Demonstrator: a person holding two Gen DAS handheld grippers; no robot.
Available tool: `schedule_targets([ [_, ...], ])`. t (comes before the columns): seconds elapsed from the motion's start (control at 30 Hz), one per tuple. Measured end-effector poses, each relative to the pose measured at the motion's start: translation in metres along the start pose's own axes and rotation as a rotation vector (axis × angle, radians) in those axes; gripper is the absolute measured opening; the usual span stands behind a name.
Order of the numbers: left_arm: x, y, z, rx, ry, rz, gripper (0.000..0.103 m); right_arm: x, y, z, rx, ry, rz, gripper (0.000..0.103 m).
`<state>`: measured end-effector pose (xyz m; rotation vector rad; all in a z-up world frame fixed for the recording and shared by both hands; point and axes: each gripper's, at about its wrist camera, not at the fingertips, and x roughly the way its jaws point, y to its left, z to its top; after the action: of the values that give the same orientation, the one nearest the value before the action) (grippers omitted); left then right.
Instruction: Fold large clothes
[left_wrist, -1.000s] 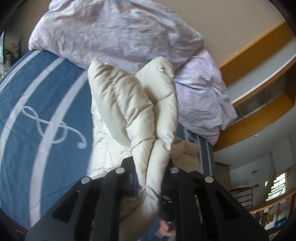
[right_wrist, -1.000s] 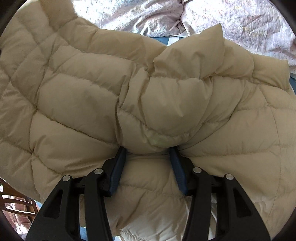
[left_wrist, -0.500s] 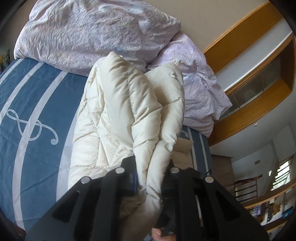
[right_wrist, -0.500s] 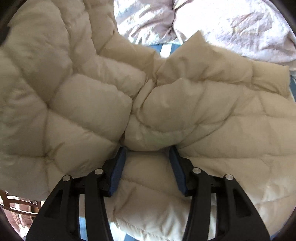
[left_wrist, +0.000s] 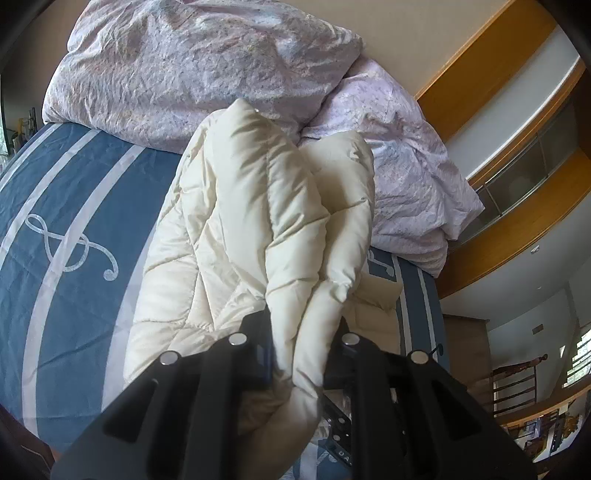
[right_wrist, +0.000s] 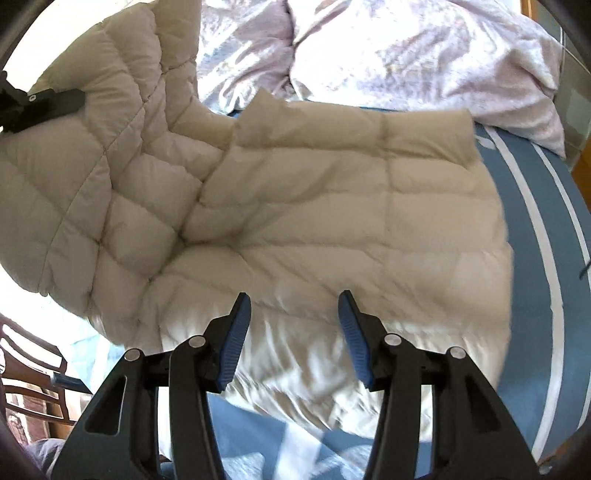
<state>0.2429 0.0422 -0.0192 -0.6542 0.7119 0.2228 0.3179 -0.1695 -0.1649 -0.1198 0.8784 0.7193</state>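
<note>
A cream quilted puffer jacket (right_wrist: 332, 206) lies spread on a blue bed (right_wrist: 535, 236). My left gripper (left_wrist: 301, 332) is shut on a thick fold of the jacket (left_wrist: 266, 229) and holds it raised above the bed. The left gripper also shows in the right wrist view (right_wrist: 40, 105), at the far left, lifting the jacket's left part. My right gripper (right_wrist: 293, 328) is open and empty, just above the jacket's near edge, with its blue pads (right_wrist: 236, 336) apart.
A crumpled lilac duvet (left_wrist: 207, 70) is heaped at the far end of the bed and also shows in the right wrist view (right_wrist: 406, 55). The blue sheet (left_wrist: 66, 229) has white stripes and a treble clef. A wooden chair (right_wrist: 26, 384) stands at the lower left.
My right gripper has let go of the jacket fold and opened; that part now lies flat on the bed. My left gripper still holds its fold raised.
</note>
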Motion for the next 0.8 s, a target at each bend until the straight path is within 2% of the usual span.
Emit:
schedule_targets([
  [0.53,0.019,-0.052,-0.023,0.061,0.014,0.008,0.017,-0.031,-0.04,-0.051,0.036,-0.008,-0.04,0.051],
  [0.8,0.034,-0.075,-0.032,0.092,0.046,-0.005,0.017,-0.024,-0.047,-0.068,0.056,0.015,-0.066,0.051],
])
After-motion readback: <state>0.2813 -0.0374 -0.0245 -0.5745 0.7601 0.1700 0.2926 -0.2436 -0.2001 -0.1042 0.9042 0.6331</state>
